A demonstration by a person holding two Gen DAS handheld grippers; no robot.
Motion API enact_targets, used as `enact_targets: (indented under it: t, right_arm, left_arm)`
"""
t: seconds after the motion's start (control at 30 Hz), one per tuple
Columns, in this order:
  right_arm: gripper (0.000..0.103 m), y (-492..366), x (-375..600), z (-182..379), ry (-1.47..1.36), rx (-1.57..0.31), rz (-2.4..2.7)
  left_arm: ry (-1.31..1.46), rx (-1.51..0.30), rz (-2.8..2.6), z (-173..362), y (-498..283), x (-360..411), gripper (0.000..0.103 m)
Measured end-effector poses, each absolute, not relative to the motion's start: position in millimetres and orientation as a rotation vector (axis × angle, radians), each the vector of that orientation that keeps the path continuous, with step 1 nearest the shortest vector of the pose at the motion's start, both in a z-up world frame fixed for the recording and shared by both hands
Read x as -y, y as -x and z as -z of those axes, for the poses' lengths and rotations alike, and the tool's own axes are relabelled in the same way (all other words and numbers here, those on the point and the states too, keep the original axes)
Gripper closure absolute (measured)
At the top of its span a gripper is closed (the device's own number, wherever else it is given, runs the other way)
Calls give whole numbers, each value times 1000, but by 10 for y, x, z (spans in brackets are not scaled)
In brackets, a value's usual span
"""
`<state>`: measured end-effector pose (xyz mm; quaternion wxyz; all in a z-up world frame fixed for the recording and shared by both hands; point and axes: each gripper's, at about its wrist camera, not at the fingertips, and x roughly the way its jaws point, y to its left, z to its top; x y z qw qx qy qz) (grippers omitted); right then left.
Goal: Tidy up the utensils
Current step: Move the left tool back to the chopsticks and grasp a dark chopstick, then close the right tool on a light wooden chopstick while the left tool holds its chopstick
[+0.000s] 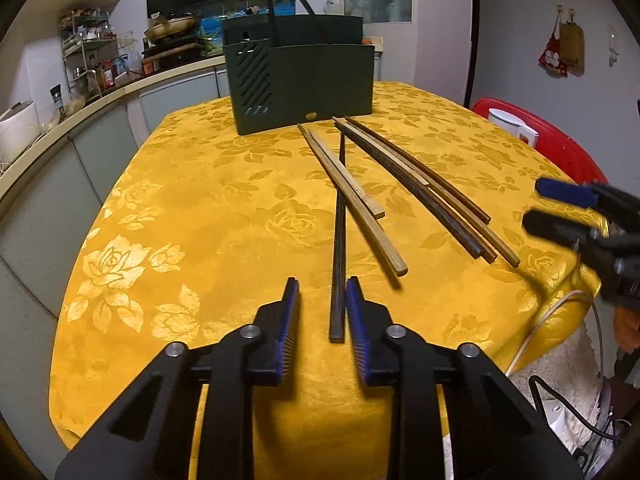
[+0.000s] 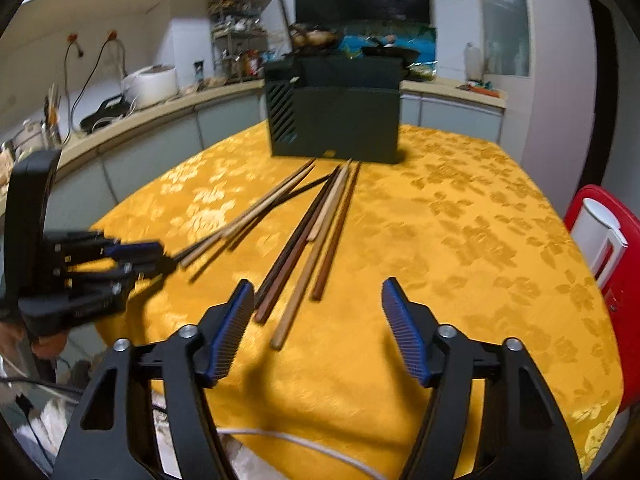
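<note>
Kitchen counter (image 1: 80, 108) runs left of and behind the dark green utensil holder (image 1: 304, 80). The holder stands upright at the far end of the yellow rose-pattern tablecloth (image 1: 180, 200). Two dark sticks (image 1: 274, 12) rise out of its top; what they are cannot be told.

Left gripper (image 1: 323, 282): at the near edge, well in front of the holder, angled down at the cloth. Jaws narrowed but released. A single dark chopstick (image 1: 339, 240) lies between the pads, close against the right-hand pad, with a strip of cloth showing between it and the other pad. Its far tip points toward the holder's front.

Pale bamboo pair (image 1: 352, 200): flat on the cloth in front of the holder, far tips almost at its base, crossing over the dark chopstick.

Bundle of brown chopsticks (image 1: 432, 196): flat, side by side, just right of the pale pair, far tips also near the holder's base, near ends fanning toward the table edge.

Right gripper (image 2: 318, 286): in front of the holder, at the near ends of the brown bundle. Jaws spread wide, gripping nothing; one pale end of the bundle lies between them, untouched.

Red plastic item (image 1: 560, 144): beyond the table edge, right of the holder.
</note>
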<state>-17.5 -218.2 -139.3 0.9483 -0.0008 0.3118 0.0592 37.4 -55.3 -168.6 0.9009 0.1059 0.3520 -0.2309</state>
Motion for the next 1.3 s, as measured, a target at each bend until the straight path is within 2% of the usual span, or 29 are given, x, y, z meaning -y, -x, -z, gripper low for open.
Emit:
enact_targets:
  t: [0.1, 0.27, 0.4, 0.43, 0.57, 0.67, 1.1, 1.3]
  right_arm:
    - [46, 170, 2104, 1472, 15, -657, -137]
    - [64, 126, 2002, 1606, 39, -698, -156]
    - [68, 113, 1997, 1628, 31, -689, -148]
    - [72, 118, 1993, 1632, 30, -684, -144]
    - [82, 132, 1950, 1636, 38, -677, -148]
    - [89, 126, 1962, 1633, 28, -680, -145]
    - [94, 117, 2089, 1569, -9, -713, -113]
    - [95, 223, 2186, 1277, -13, -629, -96]
  left_arm:
    - [-212, -728, 473, 1685, -369, 544, 84]
    - [-202, -723, 495, 1685, -353, 551, 84]
    - [-183, -724, 509, 1686, -355, 554, 84]
    - [-184, -722, 509, 1687, -351, 559, 85]
    - [-196, -714, 510, 1693, -340, 576, 96]
    - [-204, -712, 514, 1692, -332, 586, 96]
    - [-239, -694, 513, 1557, -222, 586, 96]
    - [-213, -636, 520, 1290, -145, 499, 96]
